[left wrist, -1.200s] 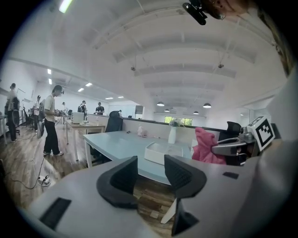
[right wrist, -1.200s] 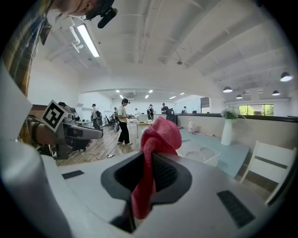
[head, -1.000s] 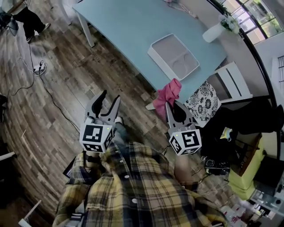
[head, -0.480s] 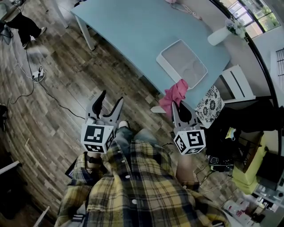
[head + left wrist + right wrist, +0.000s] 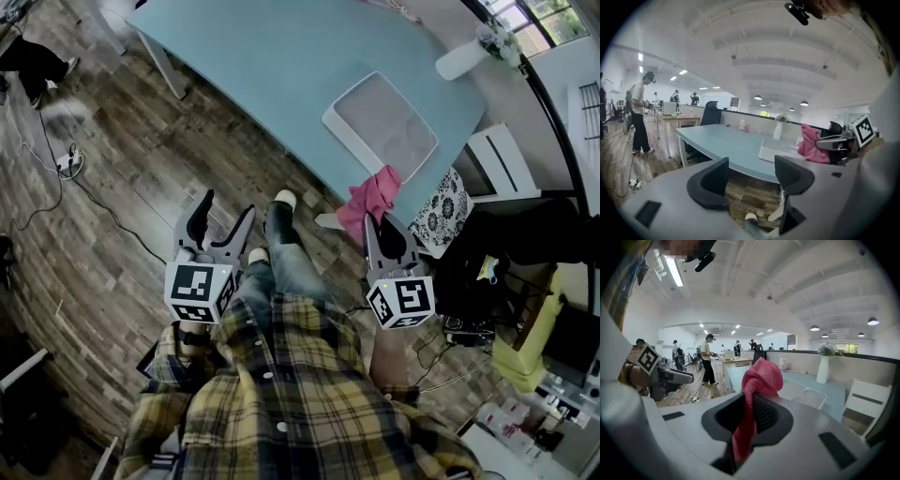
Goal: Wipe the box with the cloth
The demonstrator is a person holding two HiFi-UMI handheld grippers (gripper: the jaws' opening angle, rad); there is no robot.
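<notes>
Box (image 5: 384, 127) lies at 12 o'clock from the nearer right gripper (image 5: 382, 230), clenched on the cloth (image 5: 368, 195); the left gripper (image 5: 223, 214), jaws just opening, holds nothing.

Pale blue table (image 5: 281, 66), wooden floor (image 5: 216, 159)

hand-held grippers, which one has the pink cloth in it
The right hand-held gripper: its jaws are clamped on the pink cloth. The left hand-held gripper has jaws that have just been opening and stand apart with nothing between them.
</notes>
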